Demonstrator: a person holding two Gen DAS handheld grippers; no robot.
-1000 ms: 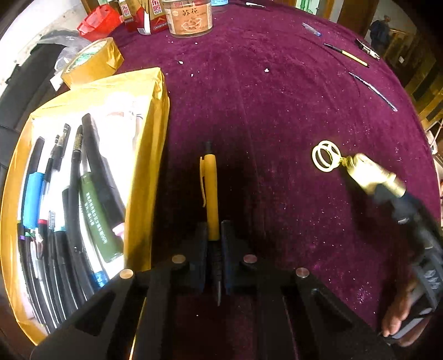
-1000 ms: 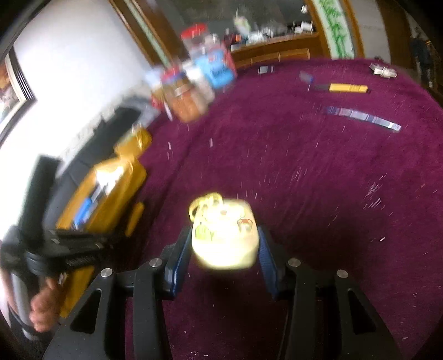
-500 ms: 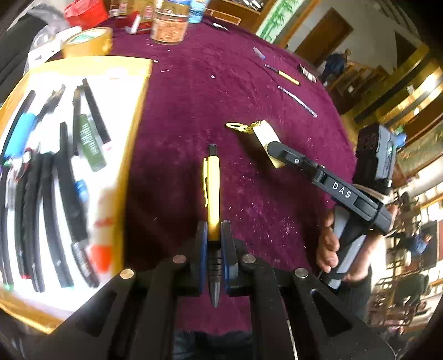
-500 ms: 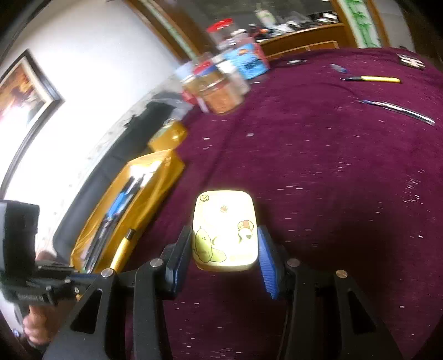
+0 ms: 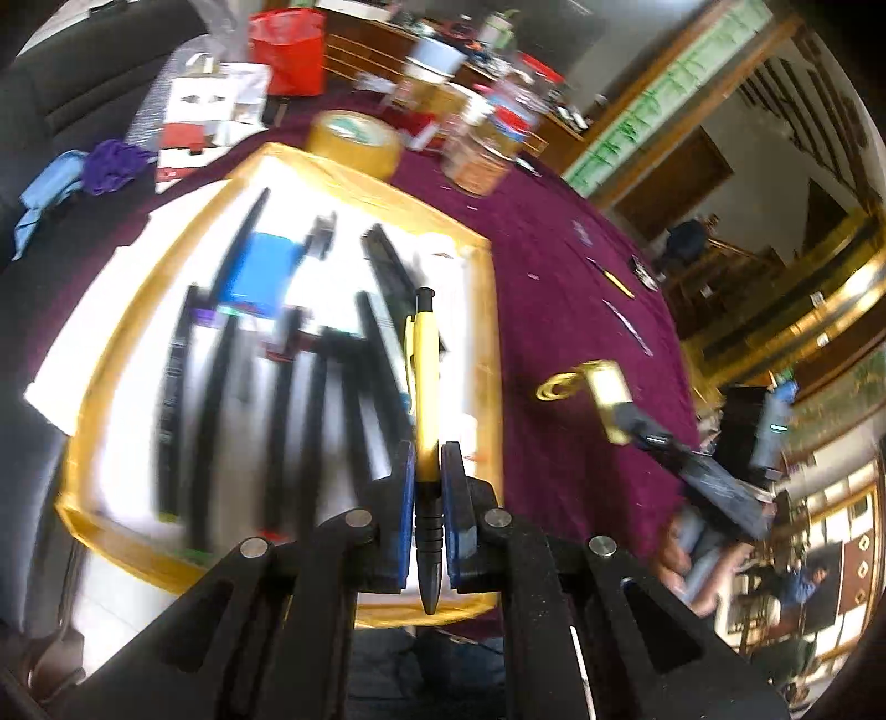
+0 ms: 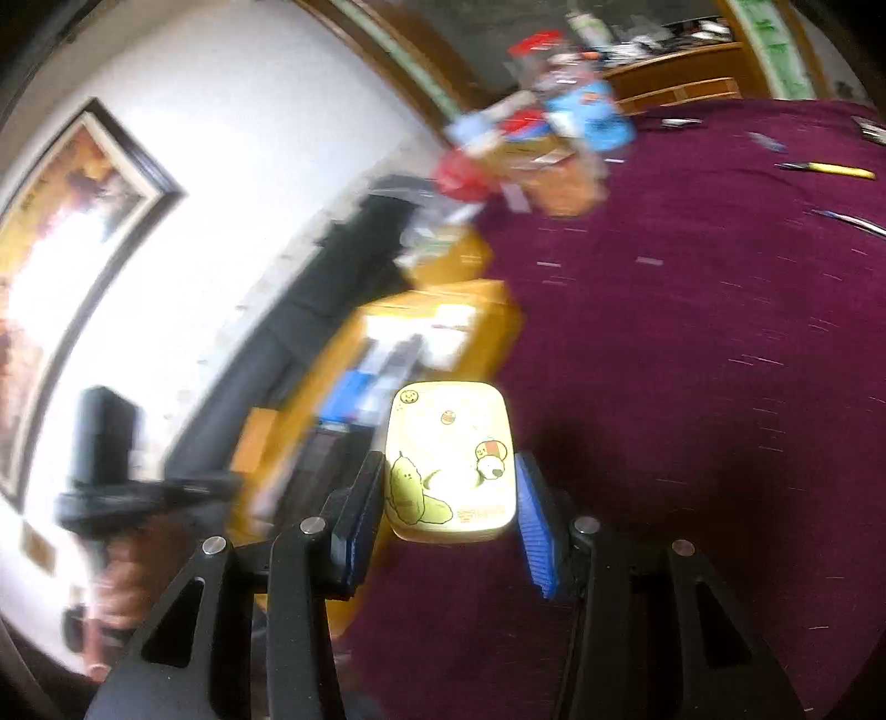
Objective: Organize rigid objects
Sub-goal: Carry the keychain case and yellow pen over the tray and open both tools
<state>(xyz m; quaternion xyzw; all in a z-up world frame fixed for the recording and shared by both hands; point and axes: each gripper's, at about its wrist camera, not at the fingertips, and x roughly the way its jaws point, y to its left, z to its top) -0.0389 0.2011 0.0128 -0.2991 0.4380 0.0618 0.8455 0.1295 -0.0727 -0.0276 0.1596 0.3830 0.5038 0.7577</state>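
My left gripper (image 5: 427, 471) is shut on a yellow pen with a black tip (image 5: 425, 387), held above the gold-rimmed tray (image 5: 354, 171) that holds several black pens and a blue marker (image 5: 260, 271). My right gripper (image 6: 449, 487) is shut on a pale yellow cartoon-printed case (image 6: 449, 459), which hangs over the maroon tablecloth beside the tray (image 6: 498, 315). In the left wrist view that case (image 5: 609, 396) shows to the right with a gold key ring (image 5: 556, 386) on it. A hand holding the left gripper (image 6: 116, 493) appears at the left of the right wrist view.
A roll of tan tape (image 5: 354, 141), jars (image 5: 482, 149) and a red container (image 5: 288, 50) crowd the table's far end. Loose pens (image 6: 830, 169) and a thin metal piece (image 6: 853, 221) lie on the maroon cloth (image 6: 692, 360) at the far right. A black sofa (image 5: 66, 83) runs behind the tray.
The left gripper has swung left with the yellow pen, from over the cloth to over the tray. The right gripper has carried the yellow case up and toward the tray.
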